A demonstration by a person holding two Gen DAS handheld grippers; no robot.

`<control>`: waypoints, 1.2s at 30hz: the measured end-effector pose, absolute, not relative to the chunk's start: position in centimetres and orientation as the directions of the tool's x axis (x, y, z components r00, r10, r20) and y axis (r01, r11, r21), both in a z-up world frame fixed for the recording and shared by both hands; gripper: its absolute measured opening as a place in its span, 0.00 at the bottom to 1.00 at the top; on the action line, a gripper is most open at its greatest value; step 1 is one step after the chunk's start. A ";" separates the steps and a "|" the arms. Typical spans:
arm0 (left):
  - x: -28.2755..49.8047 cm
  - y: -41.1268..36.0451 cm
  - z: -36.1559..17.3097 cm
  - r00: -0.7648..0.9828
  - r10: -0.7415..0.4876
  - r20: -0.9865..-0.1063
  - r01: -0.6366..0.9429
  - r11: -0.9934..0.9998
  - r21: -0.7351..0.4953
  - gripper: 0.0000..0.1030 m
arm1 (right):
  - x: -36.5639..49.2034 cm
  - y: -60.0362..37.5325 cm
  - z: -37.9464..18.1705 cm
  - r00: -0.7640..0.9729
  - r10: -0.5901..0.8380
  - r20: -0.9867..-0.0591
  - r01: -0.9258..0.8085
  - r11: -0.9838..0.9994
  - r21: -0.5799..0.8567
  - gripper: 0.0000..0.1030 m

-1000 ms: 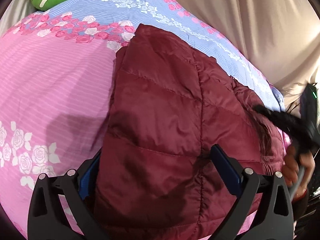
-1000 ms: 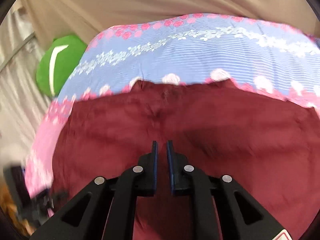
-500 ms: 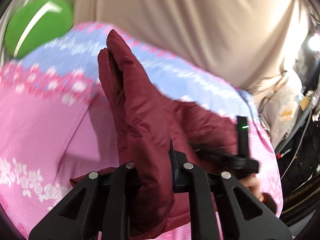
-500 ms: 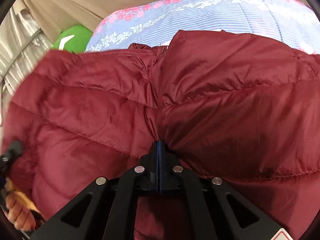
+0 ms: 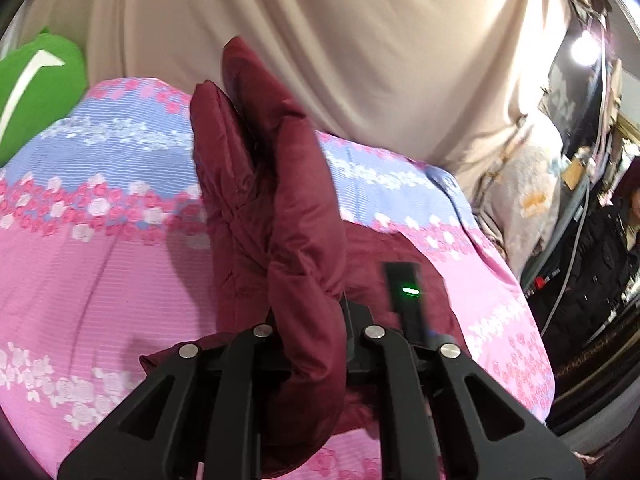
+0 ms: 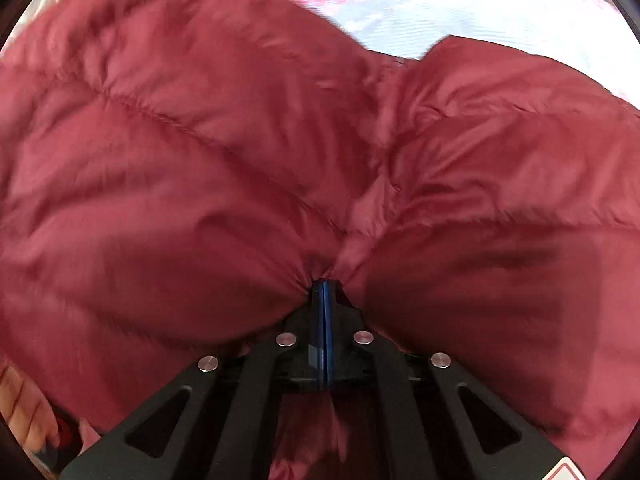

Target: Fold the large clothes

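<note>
A dark red quilted puffer jacket (image 5: pixel 276 216) is lifted off the bed. My left gripper (image 5: pixel 308 320) is shut on a thick fold of it, which stands up on edge in front of the camera. In the right wrist view the jacket (image 6: pixel 200 168) fills nearly the whole frame. My right gripper (image 6: pixel 323 292) is shut on a pinch of its fabric. The right gripper's black body with a green light (image 5: pixel 406 292) shows just right of the left gripper, close behind the fold.
The bed has a pink and blue floral cover (image 5: pixel 92 264). A green cushion (image 5: pixel 36 88) lies at its far left. A beige curtain (image 5: pixel 320 40) hangs behind. Clutter, cables and a person in black (image 5: pixel 600 256) stand at the right.
Both grippers closed on the jacket and raised it. The jacket went from lying flat on the bed to hanging folded on edge, nearer both cameras.
</note>
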State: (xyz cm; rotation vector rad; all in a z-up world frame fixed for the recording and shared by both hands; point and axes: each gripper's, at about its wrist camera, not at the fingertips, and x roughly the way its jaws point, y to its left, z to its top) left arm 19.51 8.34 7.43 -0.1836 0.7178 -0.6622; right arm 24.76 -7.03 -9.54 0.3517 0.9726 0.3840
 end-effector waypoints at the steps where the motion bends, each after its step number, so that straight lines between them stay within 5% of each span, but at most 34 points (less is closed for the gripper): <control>1: 19.4 7.7 7.3 0.552 -0.624 -0.553 0.510 0.777 -0.369 0.11 | 25.1 -6.8 -9.6 0.508 0.471 -0.722 -0.169 0.876 0.452 0.02; 7: 19.2 4.1 6.6 0.493 -0.659 -0.568 0.562 0.740 -0.371 0.11 | 24.6 -8.8 -9.0 0.491 0.530 -0.691 -0.177 0.838 0.516 0.02; 15: 19.3 2.6 6.4 0.473 -0.671 -0.571 0.579 0.725 -0.373 0.11 | 16.8 -23.7 -5.3 0.691 0.232 -0.684 0.112 0.901 0.419 0.04; 25: 18.7 -4.1 6.2 0.417 -0.684 -0.598 0.644 0.687 -0.337 0.09 | 21.5 -23.5 -9.6 0.629 0.342 -0.698 0.050 0.879 0.475 0.01; 36: 20.8 -14.5 -0.2 0.286 -0.625 -0.727 0.691 0.660 -0.296 0.07 | 12.7 -32.1 -7.7 0.647 0.375 -0.664 0.079 0.833 0.547 0.02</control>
